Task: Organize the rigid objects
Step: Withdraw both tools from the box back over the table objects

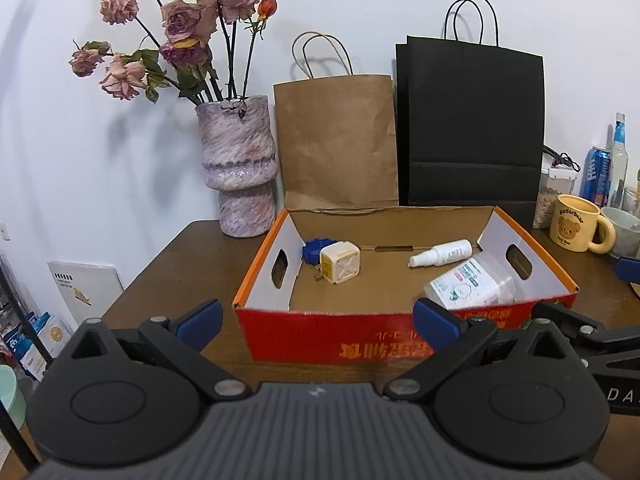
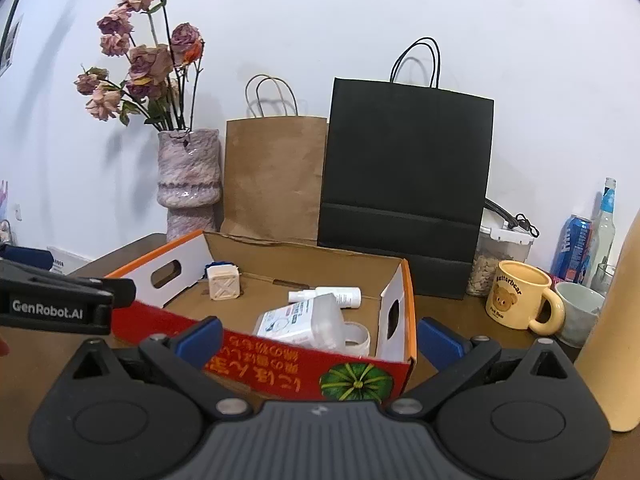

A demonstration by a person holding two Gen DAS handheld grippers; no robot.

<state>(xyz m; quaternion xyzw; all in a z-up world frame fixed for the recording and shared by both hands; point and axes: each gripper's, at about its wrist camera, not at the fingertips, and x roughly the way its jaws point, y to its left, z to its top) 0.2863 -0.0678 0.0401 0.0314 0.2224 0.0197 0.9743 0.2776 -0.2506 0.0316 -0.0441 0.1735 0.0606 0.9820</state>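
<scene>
The open red-and-orange cardboard box (image 1: 360,340) sits on the dark wooden table (image 1: 172,268) at about twelve o'clock from both grippers, and it already holds the rigid items: a cream cube-shaped plug adapter (image 1: 340,262) and a blue ridged cap (image 1: 314,249) toward its ten o'clock corner, a small white spray bottle (image 1: 442,253) lying on its side toward one o'clock, and a clear plastic container with a printed label (image 1: 470,286) tipped over at about four o'clock; the right wrist view also shows a white tape roll (image 2: 358,338) just beside that container. The left gripper (image 1: 316,316) is spread wide and empty in front of the box's near wall, and the right gripper (image 2: 320,338) is likewise released, carrying nothing. Judging by this, the sorting looks largely done. A yellow bear-print mug (image 2: 520,302) and a grey cup (image 2: 580,314) stand outside at two o'clock; whether they belong to the task is unclear.
</scene>
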